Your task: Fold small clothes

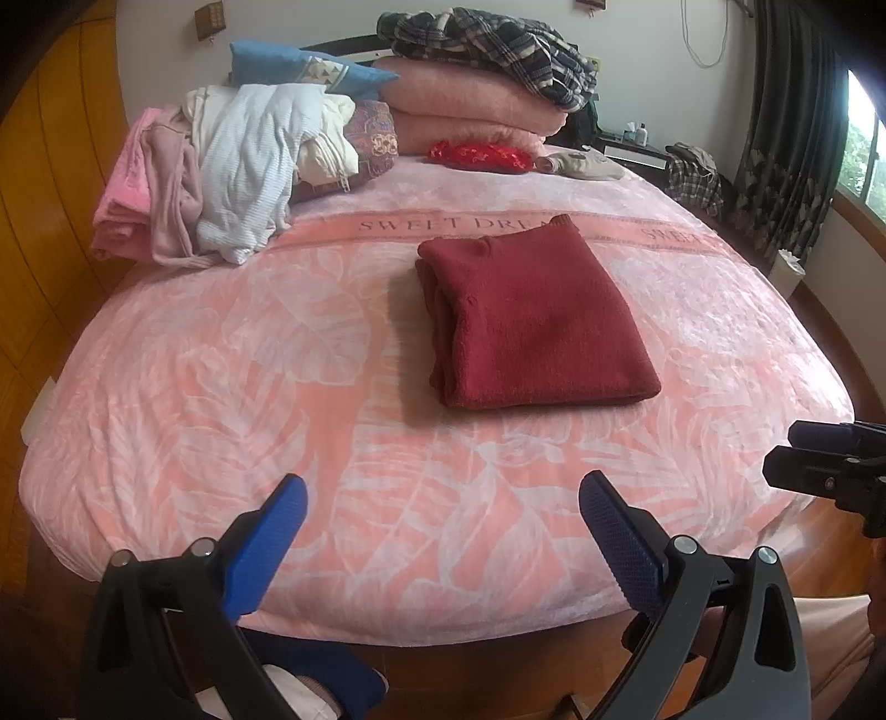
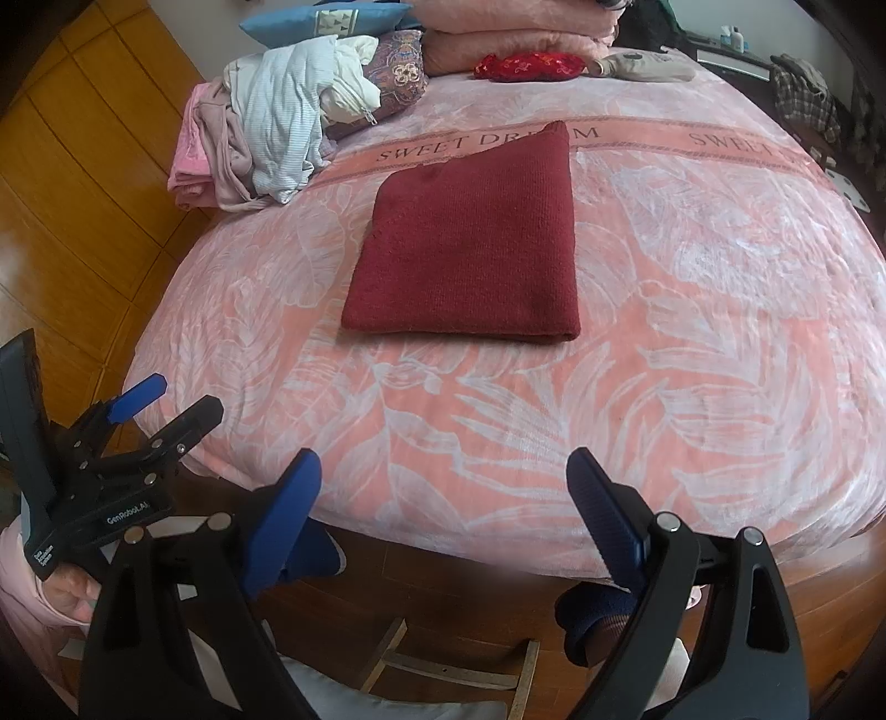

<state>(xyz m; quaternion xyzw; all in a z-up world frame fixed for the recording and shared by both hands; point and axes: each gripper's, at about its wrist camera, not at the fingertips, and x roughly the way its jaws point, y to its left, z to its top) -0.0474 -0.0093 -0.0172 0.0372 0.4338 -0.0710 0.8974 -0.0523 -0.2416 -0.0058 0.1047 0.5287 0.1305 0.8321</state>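
Note:
A dark red knitted garment (image 1: pixel 531 321) lies folded into a neat rectangle on the pink leaf-patterned bedspread (image 1: pixel 277 387), near the bed's middle; the right wrist view shows it as well (image 2: pixel 470 243). My left gripper (image 1: pixel 443 493) hovers over the bed's near edge, open, nothing between its blue pads. My right gripper (image 2: pixel 443 471) is held likewise at the near edge, open and empty. Each gripper appears at the side of the other's view: the right one (image 1: pixel 830 471) and the left one (image 2: pixel 166 404).
A heap of unfolded pale clothes (image 1: pixel 221 171) lies at the bed's far left. Stacked pink blankets (image 1: pixel 470 111), a plaid garment (image 1: pixel 498 44), a blue pillow (image 1: pixel 299 69) and a red cushion (image 1: pixel 482 155) sit at the head. Wooden floor surrounds the bed; curtains (image 1: pixel 786 138) hang right.

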